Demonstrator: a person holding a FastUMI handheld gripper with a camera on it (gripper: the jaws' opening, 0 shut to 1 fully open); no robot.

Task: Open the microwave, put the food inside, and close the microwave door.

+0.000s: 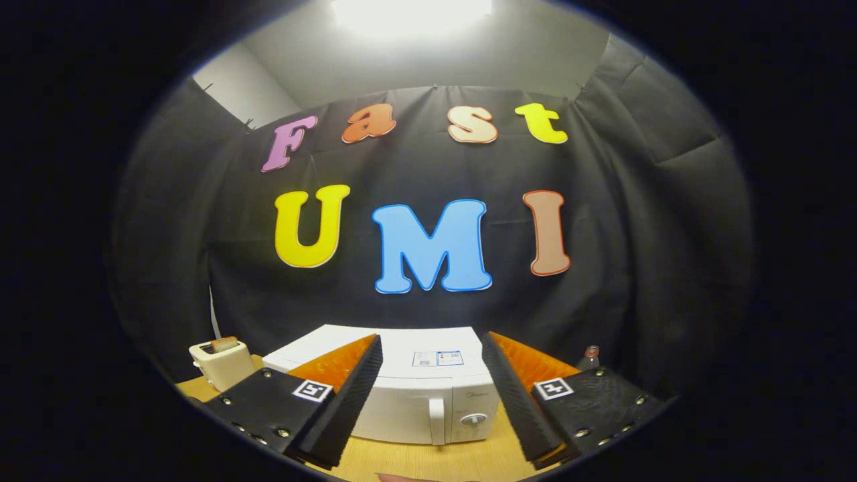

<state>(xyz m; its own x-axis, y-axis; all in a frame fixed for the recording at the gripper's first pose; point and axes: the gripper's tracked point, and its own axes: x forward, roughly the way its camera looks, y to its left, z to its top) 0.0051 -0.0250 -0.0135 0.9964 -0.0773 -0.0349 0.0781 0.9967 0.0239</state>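
Gripper (432, 402) spread wide, grasping nothing, hovered above bench (428, 462). Microwave (402, 388) sat dead ahead at 12 o'clock, door closed, handle (436, 420) between fingers. Opening step judged pending. Next move: advance, hook handle. Food unidentified; toaster (217, 361) at 10 o'clock.

An overhead light (412, 12) is glaring white up top, the booth is staying dim, and edges are bending fisheye-style.

The gripper (432, 388) is held level, its two fingers (348, 402) spread wide apart, gripping nothing.
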